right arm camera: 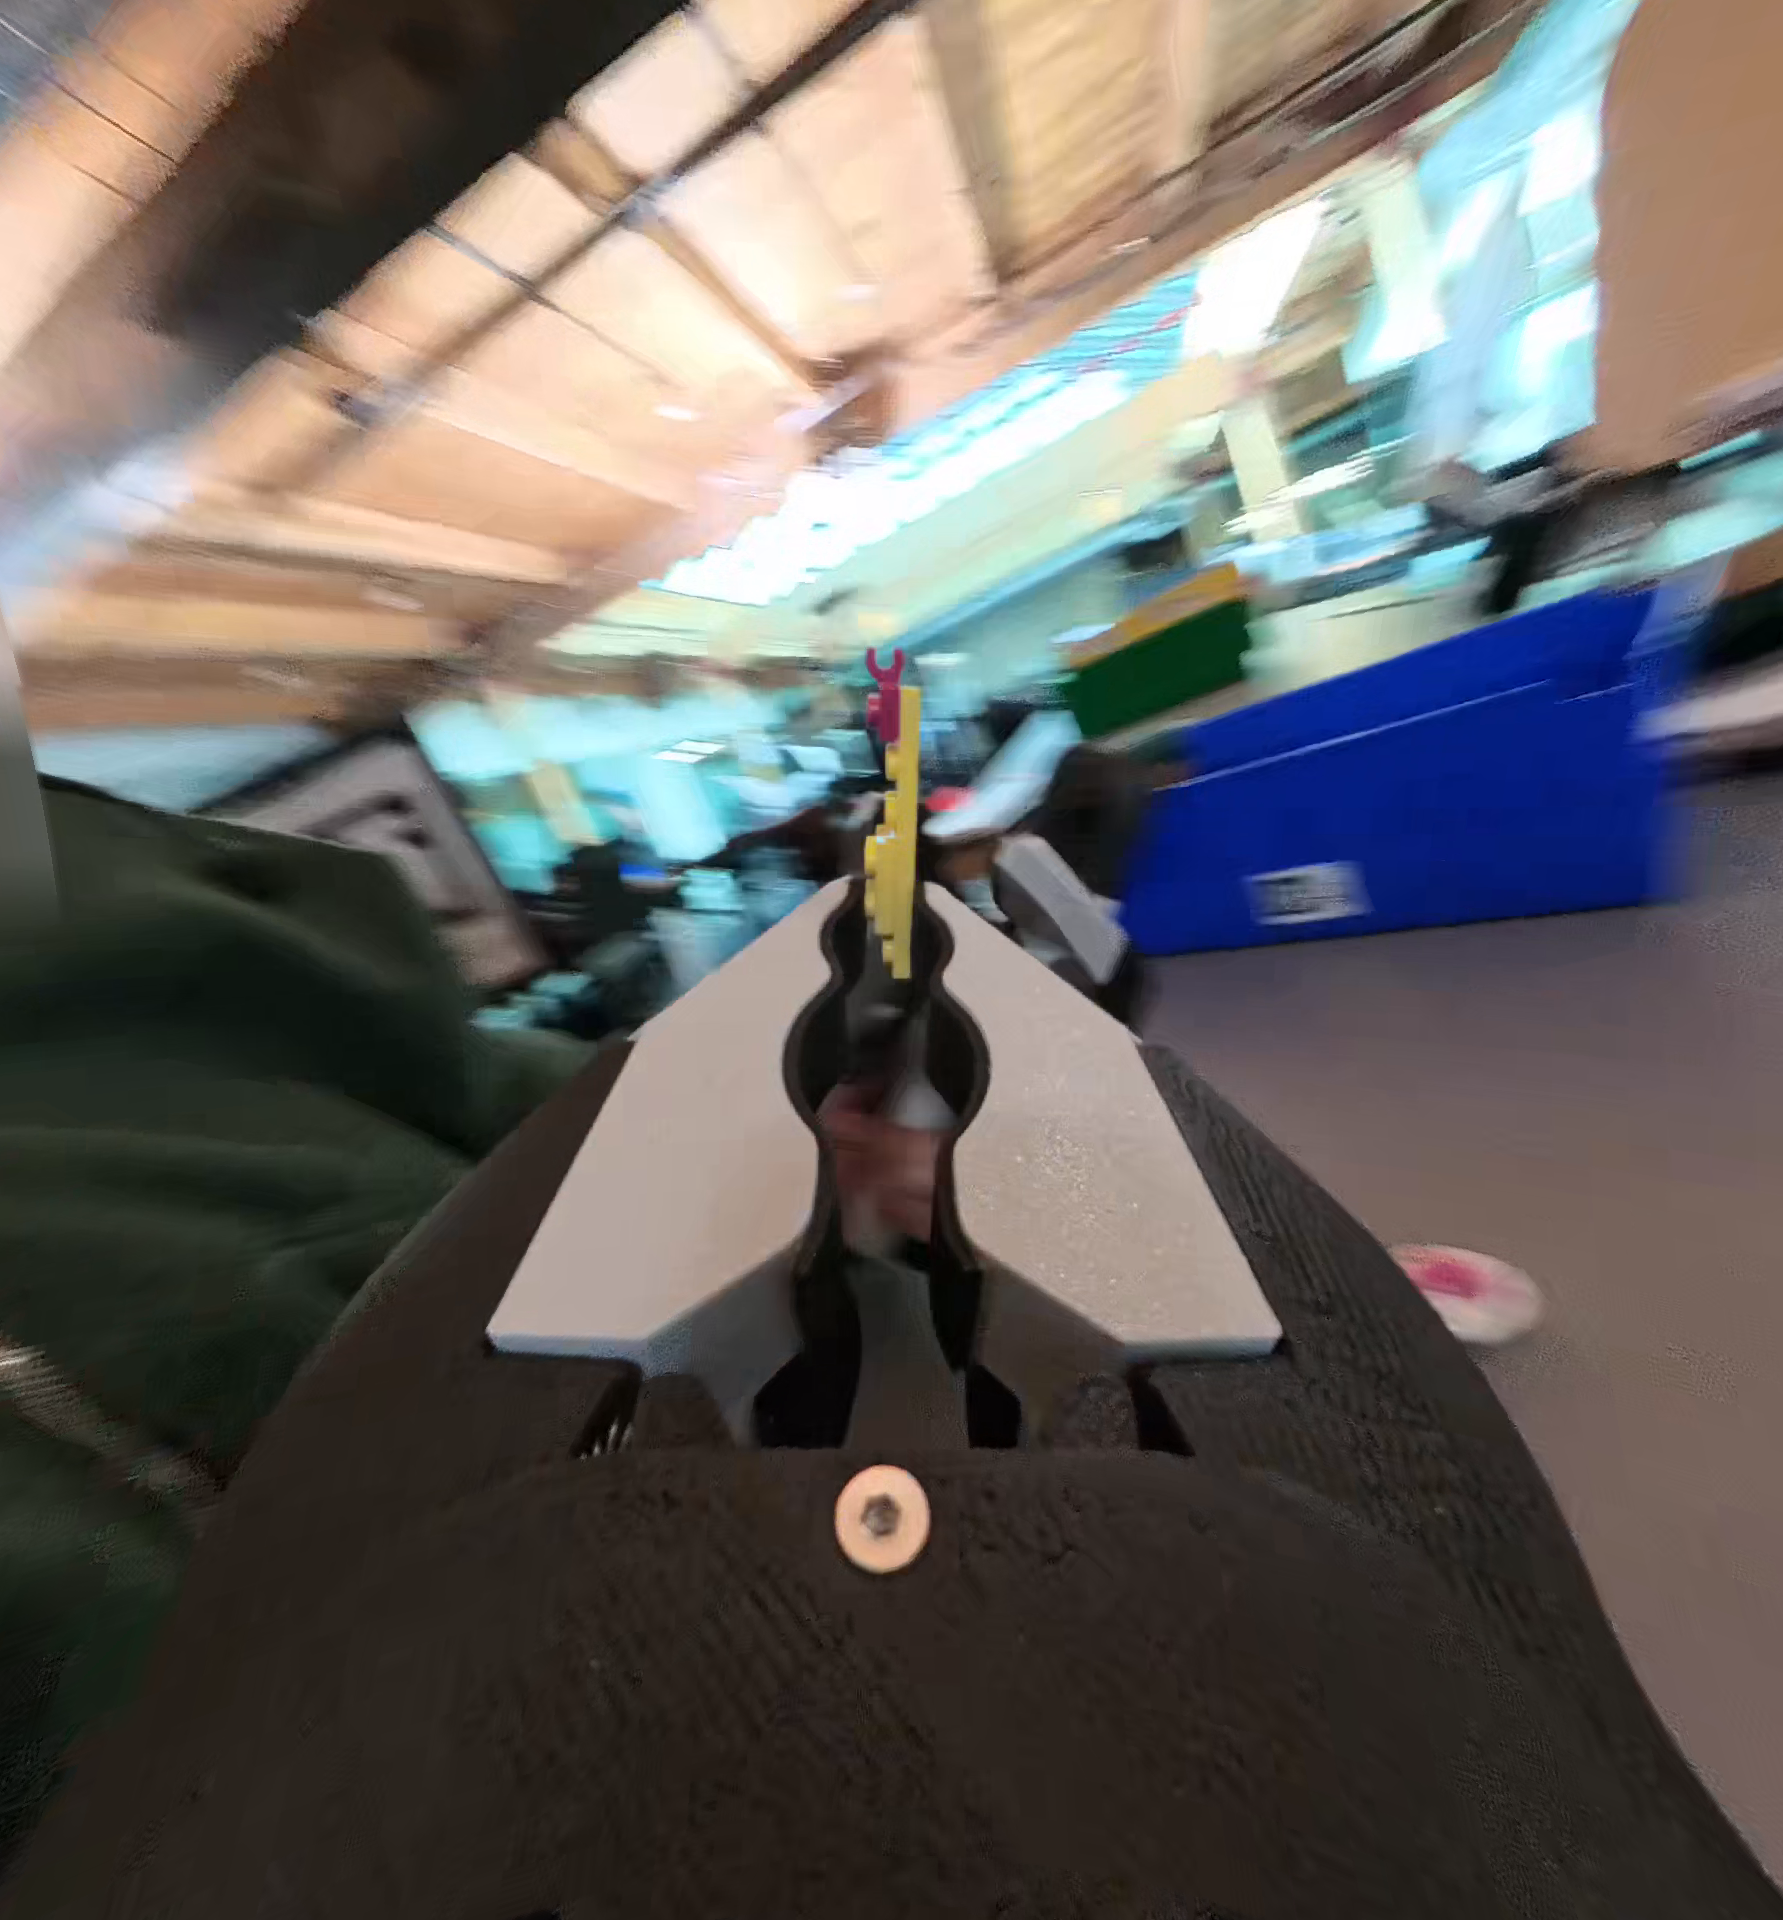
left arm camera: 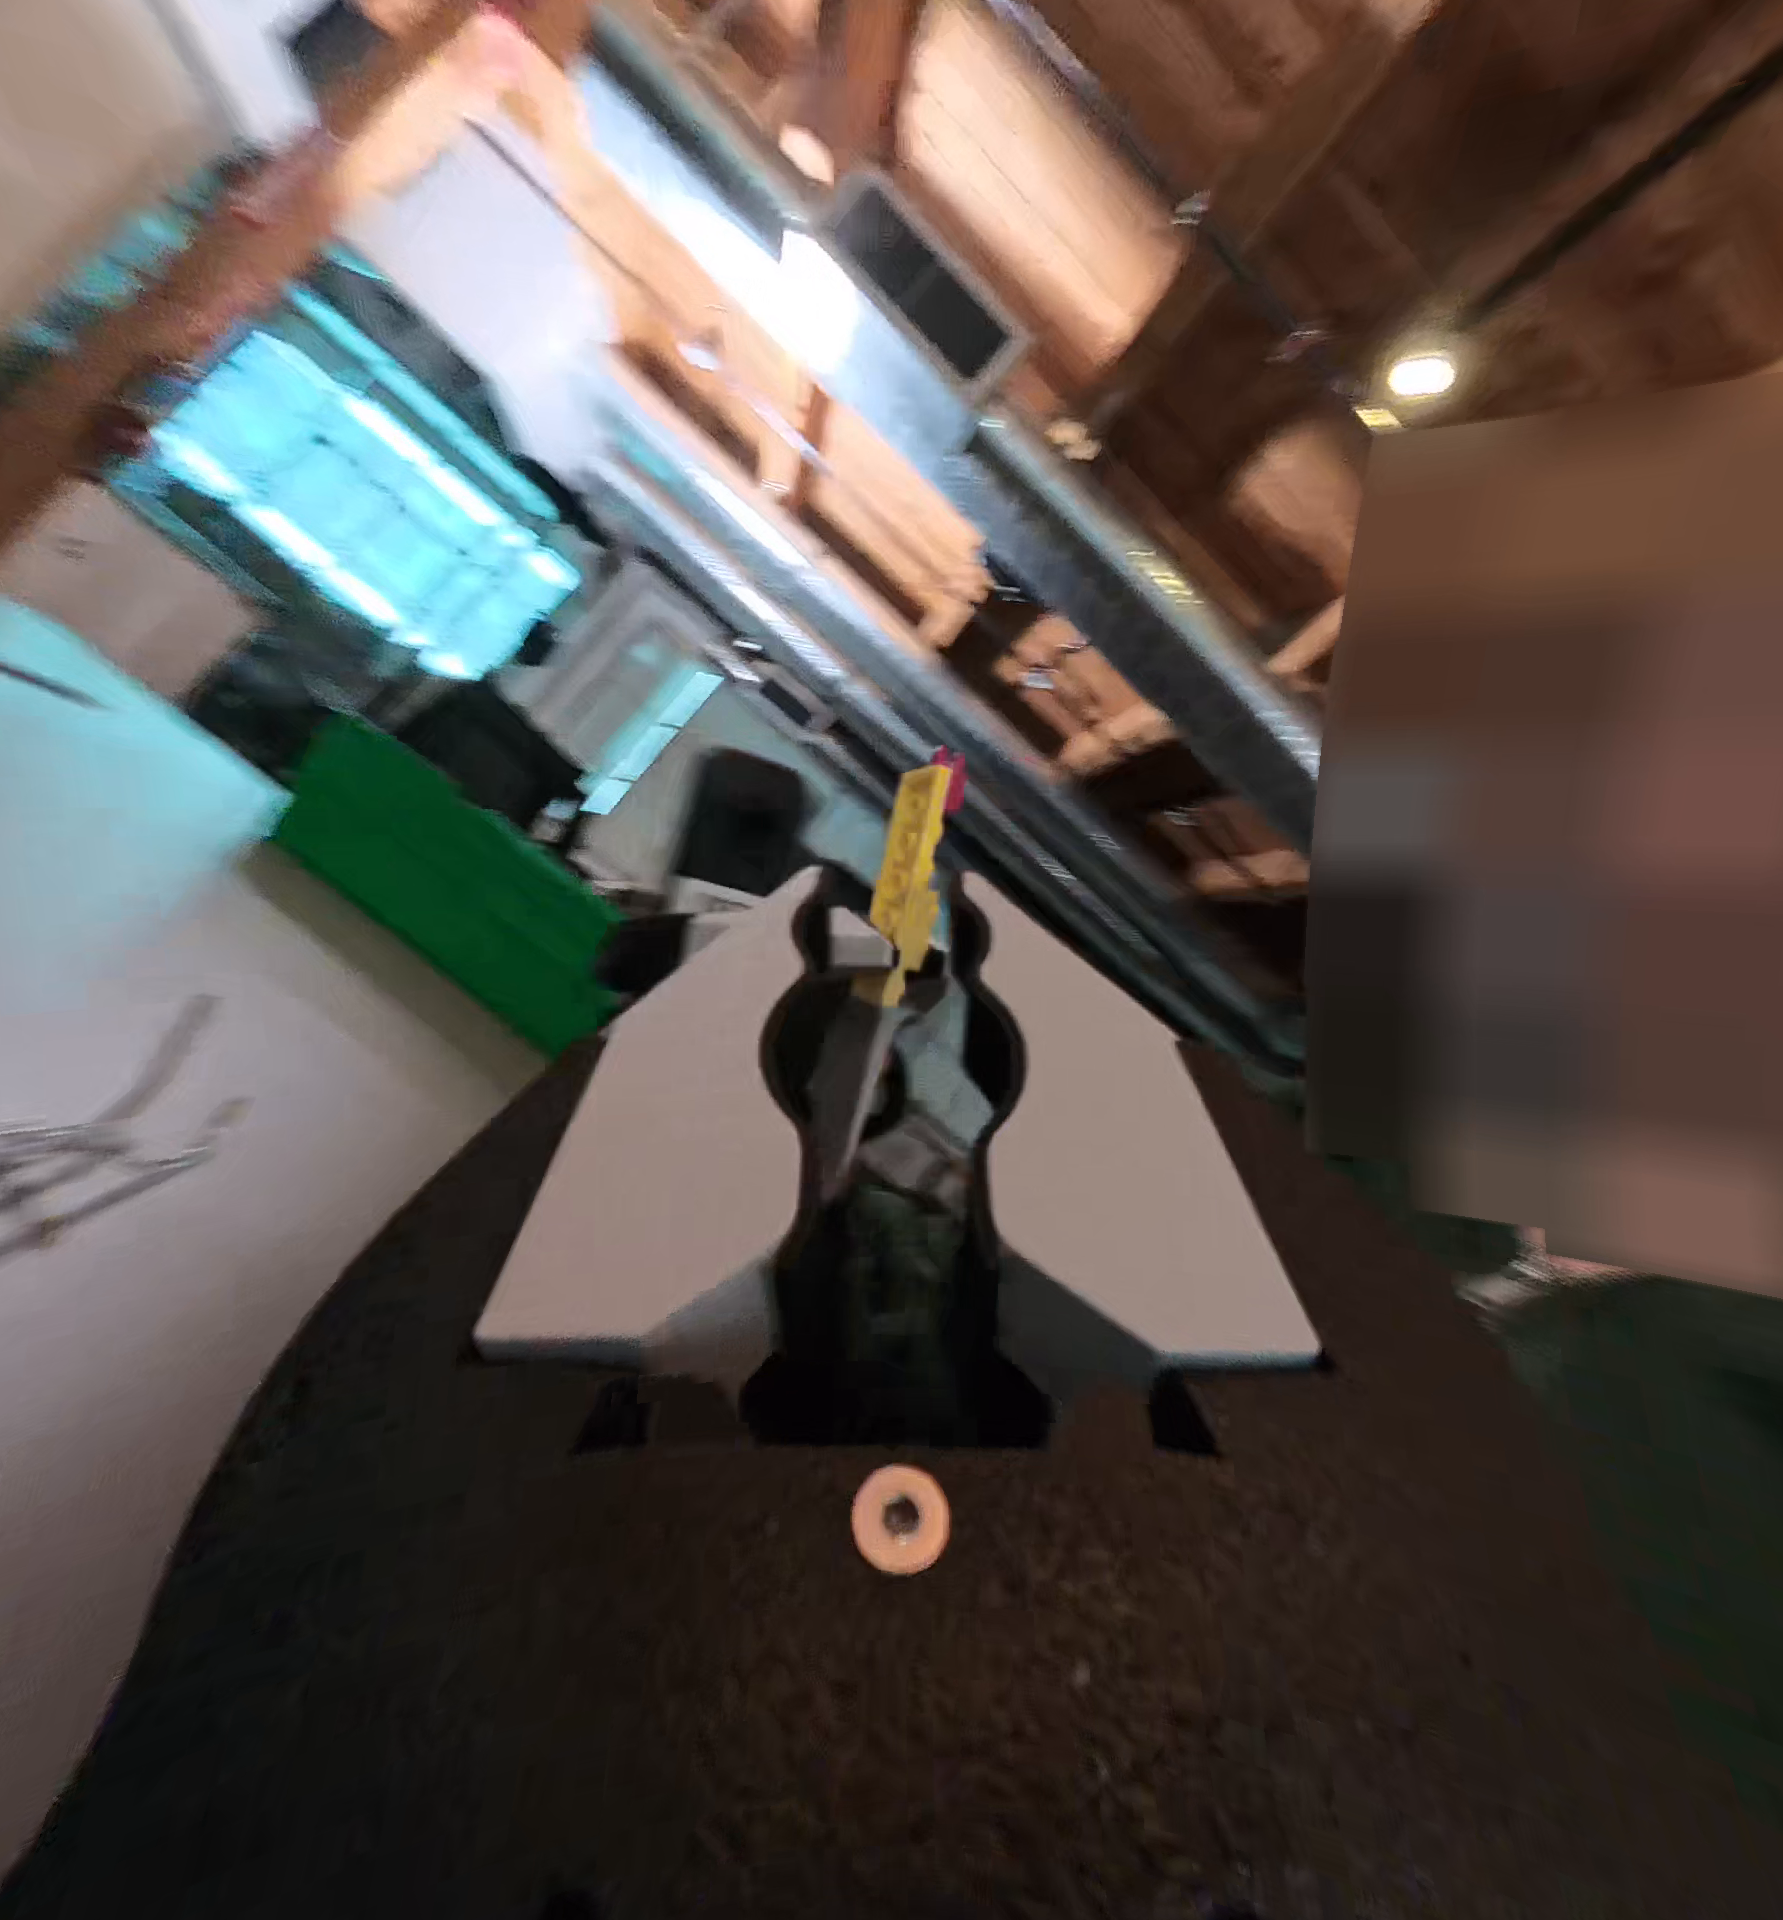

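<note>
Yellow brick piece [right arm camera: 895, 831], seemingly between both tongs [right arm camera: 889, 894]

Blurred wooden ceiling [left arm camera: 1053, 208], blue bin [right arm camera: 1406, 790]

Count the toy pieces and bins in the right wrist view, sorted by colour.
yellow toy piece, gripped by the right gripper: 1
pink clip at its far end: 1
blue bin: 1
green bin: 1
Total: 4
</note>
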The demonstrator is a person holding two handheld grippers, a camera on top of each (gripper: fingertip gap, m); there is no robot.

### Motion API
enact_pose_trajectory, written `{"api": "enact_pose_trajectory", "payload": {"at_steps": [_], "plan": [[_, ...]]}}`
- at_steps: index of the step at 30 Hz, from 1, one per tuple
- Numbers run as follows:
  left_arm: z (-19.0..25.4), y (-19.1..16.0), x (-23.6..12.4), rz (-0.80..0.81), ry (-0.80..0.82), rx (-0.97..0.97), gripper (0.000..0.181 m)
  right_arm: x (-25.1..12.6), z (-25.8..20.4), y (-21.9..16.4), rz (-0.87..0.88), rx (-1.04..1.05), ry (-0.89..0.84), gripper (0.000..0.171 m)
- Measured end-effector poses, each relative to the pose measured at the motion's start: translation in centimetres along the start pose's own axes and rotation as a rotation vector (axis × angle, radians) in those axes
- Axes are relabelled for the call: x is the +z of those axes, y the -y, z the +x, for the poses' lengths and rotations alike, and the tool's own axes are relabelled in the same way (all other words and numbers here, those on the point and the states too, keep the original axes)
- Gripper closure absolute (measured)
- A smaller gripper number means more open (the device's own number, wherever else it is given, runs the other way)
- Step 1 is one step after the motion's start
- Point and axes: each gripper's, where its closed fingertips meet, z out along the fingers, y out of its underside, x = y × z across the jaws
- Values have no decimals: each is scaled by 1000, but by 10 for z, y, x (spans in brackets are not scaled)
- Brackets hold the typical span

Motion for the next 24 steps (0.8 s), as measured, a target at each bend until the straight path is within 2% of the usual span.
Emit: {"api": "enact_pose_trajectory", "payload": {"at_steps": [1,2,4,7,11,15,17,20,23,24], "plan": [[-11,6,-3,21,110,49,147,-6,14,2,-21,-119,-135,166],[-16,10,-5,39,188,93,139,-13,26,4,-55,-243,-264,166],[-19,11,-4,39,282,167,138,-25,41,8,-130,-483,-475,165],[-20,8,4,9,364,264,140,-33,52,10,-231,-737,-667,166],[-20,8,13,-12,421,373,152,-31,55,6,-316,-896,-754,165],[-25,6,16,-38,463,416,160,-30,53,6,-351,-1007,-794,165],[-27,7,14,-30,479,430,170,-30,52,7,-359,-1041,-807,165],[-28,8,13,-23,480,414,168,-31,53,8,-371,-1082,-836,165],[-31,10,12,-14,496,405,155,-30,53,8,-375,-1094,-842,165],[-31,10,13,-19,493,409,156,-30,53,7,-379,-1095,-839,165]]}}
